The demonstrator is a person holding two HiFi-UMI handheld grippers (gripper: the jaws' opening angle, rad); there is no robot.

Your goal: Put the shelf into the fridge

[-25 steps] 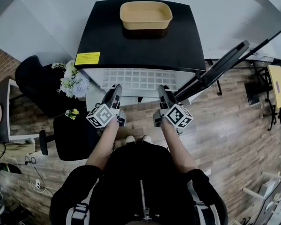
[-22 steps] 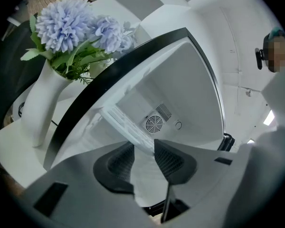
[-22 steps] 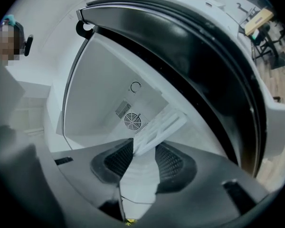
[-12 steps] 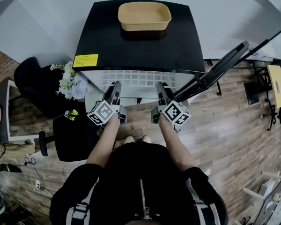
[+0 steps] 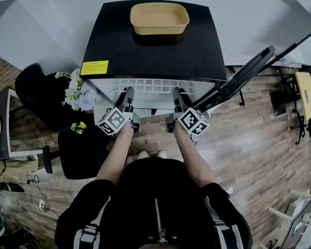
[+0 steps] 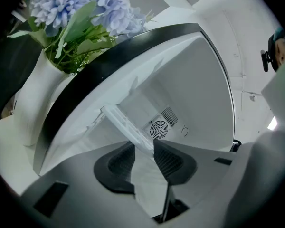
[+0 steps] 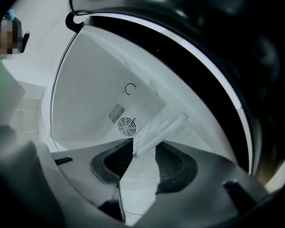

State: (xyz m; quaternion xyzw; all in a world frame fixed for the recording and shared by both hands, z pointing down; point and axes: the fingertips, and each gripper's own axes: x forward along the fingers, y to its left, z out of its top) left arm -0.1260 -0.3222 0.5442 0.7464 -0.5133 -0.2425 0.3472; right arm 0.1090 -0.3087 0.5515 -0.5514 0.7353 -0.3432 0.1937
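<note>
The white grid shelf [image 5: 150, 85] lies level and partly inside the open fridge [image 5: 150, 51], under its black top. My left gripper [image 5: 127, 94] has the shelf's front left edge between its jaws, which are closing on it; in the left gripper view the shelf rim [image 6: 126, 125] runs between the pads [image 6: 168, 161]. My right gripper [image 5: 177, 94] is shut on the front right edge, and the right gripper view shows the shelf rim [image 7: 159, 127] clamped between its pads [image 7: 118, 158]. A round fan vent [image 6: 158, 128] sits on the fridge's back wall.
A tan tray [image 5: 159, 17] rests on the fridge top. The fridge door [image 5: 241, 77] stands swung open to the right. Left of the fridge are a vase of blue flowers [image 5: 79, 93], a black chair [image 5: 39, 95] and a black stool [image 5: 80, 152].
Both grippers have moved forward toward the fridge, and the shelf has slid further in, so less of its grid shows beyond the black top.
</note>
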